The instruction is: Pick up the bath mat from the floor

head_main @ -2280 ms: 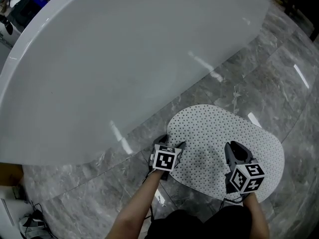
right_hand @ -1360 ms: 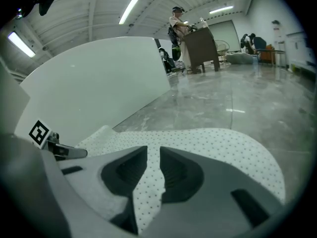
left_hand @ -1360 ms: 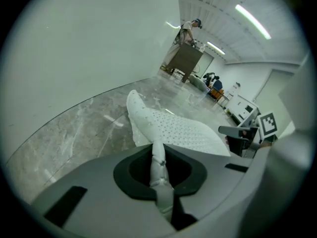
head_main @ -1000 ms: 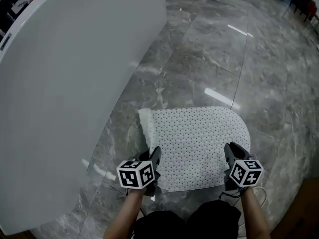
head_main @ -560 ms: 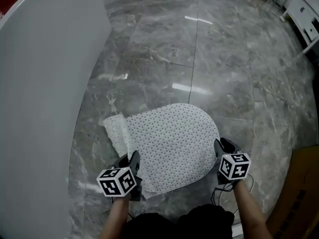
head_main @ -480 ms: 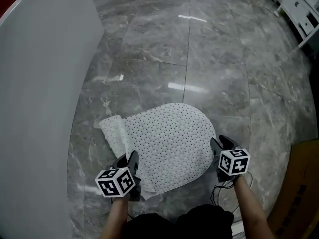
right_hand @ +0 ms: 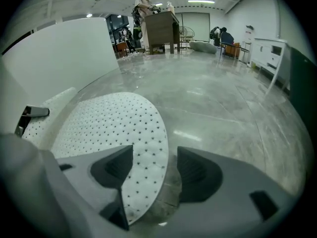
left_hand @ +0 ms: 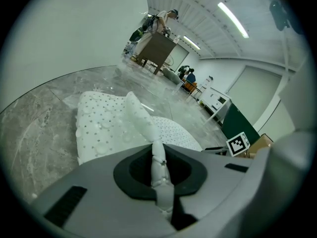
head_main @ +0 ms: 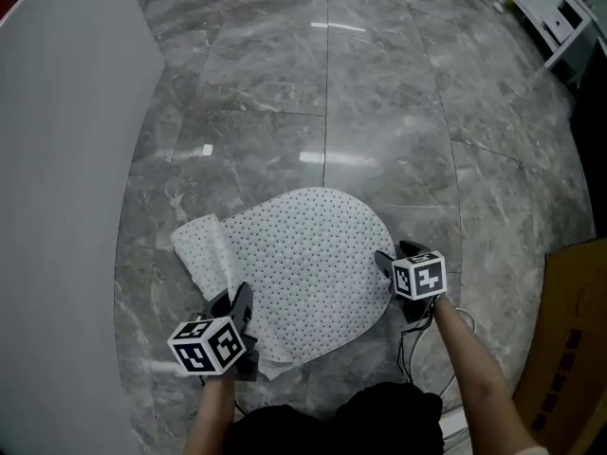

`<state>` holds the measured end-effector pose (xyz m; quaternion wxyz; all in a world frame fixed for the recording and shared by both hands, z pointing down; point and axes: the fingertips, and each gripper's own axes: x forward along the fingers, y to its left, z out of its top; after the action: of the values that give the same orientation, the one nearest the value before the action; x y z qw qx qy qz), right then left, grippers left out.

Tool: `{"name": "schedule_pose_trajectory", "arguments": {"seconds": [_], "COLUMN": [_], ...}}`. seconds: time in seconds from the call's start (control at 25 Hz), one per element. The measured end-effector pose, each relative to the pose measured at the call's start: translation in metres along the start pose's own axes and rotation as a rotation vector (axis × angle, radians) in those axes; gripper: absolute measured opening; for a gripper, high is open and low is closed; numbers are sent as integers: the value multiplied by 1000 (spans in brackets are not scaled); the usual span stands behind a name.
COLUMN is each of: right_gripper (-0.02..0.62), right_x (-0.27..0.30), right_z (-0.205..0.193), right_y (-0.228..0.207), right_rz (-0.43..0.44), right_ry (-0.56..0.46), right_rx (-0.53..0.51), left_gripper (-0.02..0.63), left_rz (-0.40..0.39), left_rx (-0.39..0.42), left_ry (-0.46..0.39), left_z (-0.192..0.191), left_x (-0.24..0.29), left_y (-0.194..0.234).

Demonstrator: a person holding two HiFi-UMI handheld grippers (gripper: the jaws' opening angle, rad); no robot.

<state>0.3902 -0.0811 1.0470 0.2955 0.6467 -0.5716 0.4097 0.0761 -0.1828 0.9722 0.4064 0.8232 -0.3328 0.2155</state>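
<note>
The left gripper (head_main: pixel 239 309) pinches the bath mat (head_main: pixel 303 254) by its edge; the mat lies mostly flat on the floor (head_main: pixel 398 112). The right gripper (head_main: pixel 389 262) has just opened wide (mat edge loose between its jaws). Lifted by one side only, the mat could sag and slip out.

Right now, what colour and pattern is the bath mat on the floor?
The bath mat is white, covered in small dark dots; clearest in the head view.

No words, numbers or brand names can be read anywhere. The cube (head_main: pixel 206 345) on the left gripper (head_main: pixel 241 300) and the one on the right gripper (head_main: pixel 387 258) bear only black-and-white square patterns (codes, not letters).
</note>
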Motion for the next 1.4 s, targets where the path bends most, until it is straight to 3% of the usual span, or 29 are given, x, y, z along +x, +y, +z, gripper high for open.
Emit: {"name": "schedule_pose_trajectory", "arguments": {"seconds": [0.16,0.36,0.56,0.96,1.28,1.4], "right_gripper": [265,265,265,239,132,115], "right_x": [7,5,3,-6,-19,-20], "right_z": [-3,-2,-5,-4,9,10], "right_y": [4,15,33,124,156,155], "right_rz": [14,119,208,415,435,379], "right_ry": [30,56,96,119,83,83], "right_rx": [6,72,47,-92,-129,-150], "left_gripper": [23,23,23,23,23,23], "left_rz": [2,35,41,55,113,146], "left_rx": [-14,-19,-41,-54,-88,-114], "left_ry": [-15,-58,-68,-67,-98,-102], "left_z": [0,4,1,-6,-15,-18], "left_x": [-7,-24,-31,-45,-70,-81], "left_y": [9,20,26,38,64,78]}}
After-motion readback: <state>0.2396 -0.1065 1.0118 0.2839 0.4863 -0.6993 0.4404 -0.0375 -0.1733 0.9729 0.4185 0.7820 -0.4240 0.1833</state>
